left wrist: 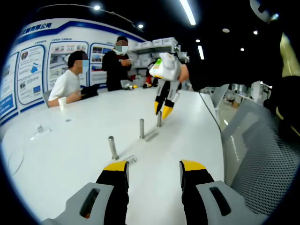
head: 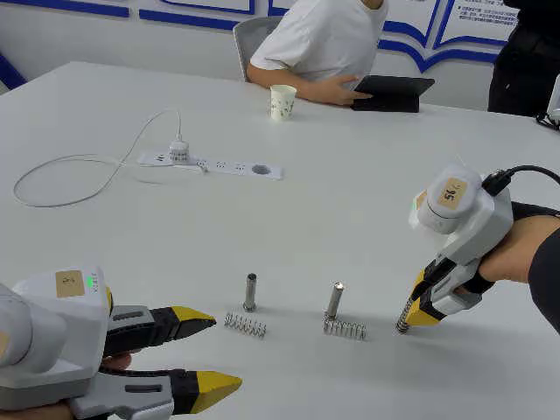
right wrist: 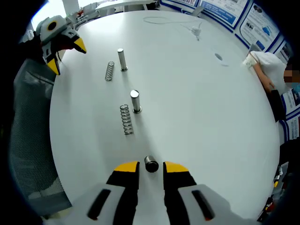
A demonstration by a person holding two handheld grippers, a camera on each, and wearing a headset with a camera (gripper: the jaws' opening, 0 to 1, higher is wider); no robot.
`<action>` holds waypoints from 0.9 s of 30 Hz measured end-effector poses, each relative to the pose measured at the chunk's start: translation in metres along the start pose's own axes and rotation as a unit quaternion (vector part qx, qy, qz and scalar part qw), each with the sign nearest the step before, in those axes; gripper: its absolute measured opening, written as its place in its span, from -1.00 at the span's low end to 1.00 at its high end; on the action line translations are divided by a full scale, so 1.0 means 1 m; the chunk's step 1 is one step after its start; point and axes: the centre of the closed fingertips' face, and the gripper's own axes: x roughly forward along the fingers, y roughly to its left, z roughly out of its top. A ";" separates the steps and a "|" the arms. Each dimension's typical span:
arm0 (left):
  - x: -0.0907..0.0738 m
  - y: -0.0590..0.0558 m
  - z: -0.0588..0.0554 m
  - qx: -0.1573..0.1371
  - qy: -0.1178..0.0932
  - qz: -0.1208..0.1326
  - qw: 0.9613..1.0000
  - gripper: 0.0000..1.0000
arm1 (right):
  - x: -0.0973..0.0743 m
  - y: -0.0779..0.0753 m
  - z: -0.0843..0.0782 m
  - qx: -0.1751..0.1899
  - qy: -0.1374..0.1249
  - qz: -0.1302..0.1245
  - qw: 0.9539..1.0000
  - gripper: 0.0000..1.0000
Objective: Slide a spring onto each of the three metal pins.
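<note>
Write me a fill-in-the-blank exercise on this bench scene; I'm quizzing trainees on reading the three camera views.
1. Springs lying flat on the table number ___.
2. The left tongs are ___ and hold nothing.
3. Between the right tongs shows the round top of the third ___.
Missing words: two, open, pin.
</note>
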 end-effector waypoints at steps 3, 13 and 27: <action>0.001 0.000 0.001 0.001 -0.001 0.000 1.000 -0.12 | -0.004 0.000 0.003 -0.003 -0.006 -0.005 1.000 -0.57; 0.001 0.000 0.002 0.003 -0.003 0.000 1.000 -0.12 | -0.010 0.010 0.025 -0.023 -0.027 -0.008 0.999 -0.58; 0.000 0.000 0.003 0.004 -0.005 0.001 1.000 -0.14 | 0.014 0.032 0.042 -0.057 -0.034 0.017 0.998 -0.67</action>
